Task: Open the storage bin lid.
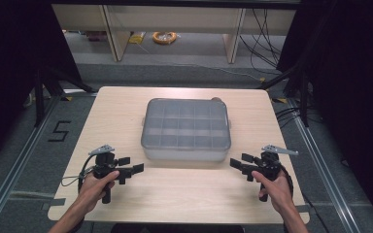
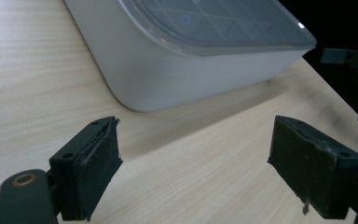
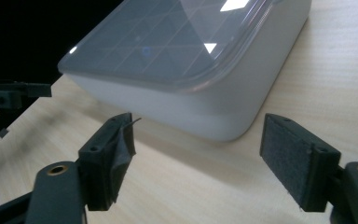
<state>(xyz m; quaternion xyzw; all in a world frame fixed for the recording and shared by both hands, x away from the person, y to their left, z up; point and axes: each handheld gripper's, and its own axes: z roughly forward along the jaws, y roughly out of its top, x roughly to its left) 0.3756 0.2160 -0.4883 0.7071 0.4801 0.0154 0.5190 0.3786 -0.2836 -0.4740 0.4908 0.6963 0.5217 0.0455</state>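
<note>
A grey plastic organiser box (image 1: 186, 129) with a clear gridded lid sits closed in the middle of the wooden table (image 1: 126, 199). My left gripper (image 1: 132, 169) hovers low off the box's near left corner, jaws wide apart and empty. My right gripper (image 1: 238, 164) mirrors it off the near right corner, open as well. In the left gripper view the box (image 2: 177, 70) lies just ahead of the open gripper (image 2: 205, 172). In the right gripper view the box (image 3: 205, 93) rests a short way beyond the open gripper (image 3: 200, 163). Neither gripper touches the box.
A small brown object (image 1: 217, 99) peeks out behind the box's far right corner. Bare tabletop runs along the near edge between my hands. Beyond the table is grey floor with a shelf frame (image 1: 233, 39), cables and a yellow coil (image 1: 164, 37).
</note>
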